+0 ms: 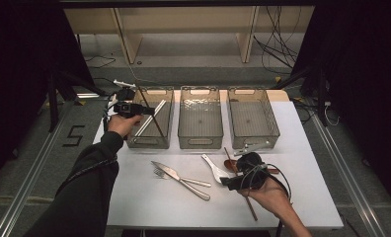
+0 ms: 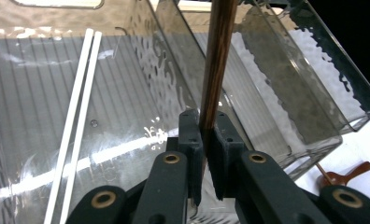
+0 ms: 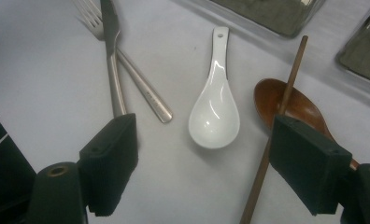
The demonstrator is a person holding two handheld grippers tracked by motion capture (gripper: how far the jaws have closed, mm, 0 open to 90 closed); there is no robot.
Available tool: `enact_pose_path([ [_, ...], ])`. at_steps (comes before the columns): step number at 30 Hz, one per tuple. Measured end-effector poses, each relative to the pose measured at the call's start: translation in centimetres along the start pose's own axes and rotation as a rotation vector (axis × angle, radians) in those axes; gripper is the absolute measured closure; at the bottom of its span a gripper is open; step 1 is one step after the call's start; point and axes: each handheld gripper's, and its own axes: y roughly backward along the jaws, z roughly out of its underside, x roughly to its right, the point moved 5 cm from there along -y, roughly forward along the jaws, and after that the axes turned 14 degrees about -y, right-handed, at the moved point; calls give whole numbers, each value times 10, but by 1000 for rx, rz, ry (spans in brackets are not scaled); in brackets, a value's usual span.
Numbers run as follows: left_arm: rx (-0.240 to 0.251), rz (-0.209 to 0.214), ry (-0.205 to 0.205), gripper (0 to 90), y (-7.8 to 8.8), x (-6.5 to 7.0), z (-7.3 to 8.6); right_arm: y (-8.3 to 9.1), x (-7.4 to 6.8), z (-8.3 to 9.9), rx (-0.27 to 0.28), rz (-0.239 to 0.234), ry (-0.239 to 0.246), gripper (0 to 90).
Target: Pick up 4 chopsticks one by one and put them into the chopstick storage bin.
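From above, your left gripper (image 1: 143, 110) holds a brown chopstick (image 1: 151, 113) over the left bin (image 1: 134, 140); its own view shows the jaws clenched on that chopstick (image 2: 216, 70) beside two white chopsticks (image 2: 75, 126); your right gripper (image 3: 206, 172) hangs released over the white spoon (image 3: 215, 109).

A lab-style recording booth: black curtains (image 1: 16, 74) flank a white table (image 1: 292, 197), loose cables (image 1: 277, 47) trail over the grey floor beyond it, past the left claw (image 1: 149, 109), with a taped "5" (image 1: 73, 135) beside it.
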Motion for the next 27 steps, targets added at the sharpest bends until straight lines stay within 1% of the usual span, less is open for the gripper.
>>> enact_pose_path([
  [3, -10, -6, 9, 837, -2, -4, 1, 0, -1, 0, -2, 2, 0, 252],
  [6, -9, -14, 25, 835, -5, -7, 2, -1, -1, 0, -5, 0, 2, 252],
  [10, -8, -29, 33, 831, -8, -8, 1, -1, -1, 1, -7, -2, 8, 253],
  [12, -7, -40, 28, 829, -10, -8, 0, -1, -1, 1, -6, -3, 9, 254],
  [13, -9, -46, 19, 827, -11, -8, -1, -1, -2, 1, -5, -2, 9, 254],
  [16, -6, -68, 17, 811, -14, -8, -2, -1, -2, 1, -6, -3, 8, 254],
  [20, -13, -92, 23, 699, -18, -8, -1, -1, -2, 1, -7, -4, 10, 255],
  [21, -18, -102, 30, 646, -19, -8, -1, -1, -2, 1, -7, -5, 10, 255],
  [22, -14, -102, 35, 611, -19, -8, -1, -1, -2, 1, -8, -6, 11, 255],
  [25, -12, -113, 29, 566, -19, -7, -2, -1, -2, 1, -8, -5, 9, 256],
  [26, -12, -119, 23, 537, -17, -7, -3, -1, -2, 1, -8, -5, 11, 256],
  [27, -4, -126, 26, 505, -16, -7, -4, -1, -2, 1, -7, -5, 11, 256],
])
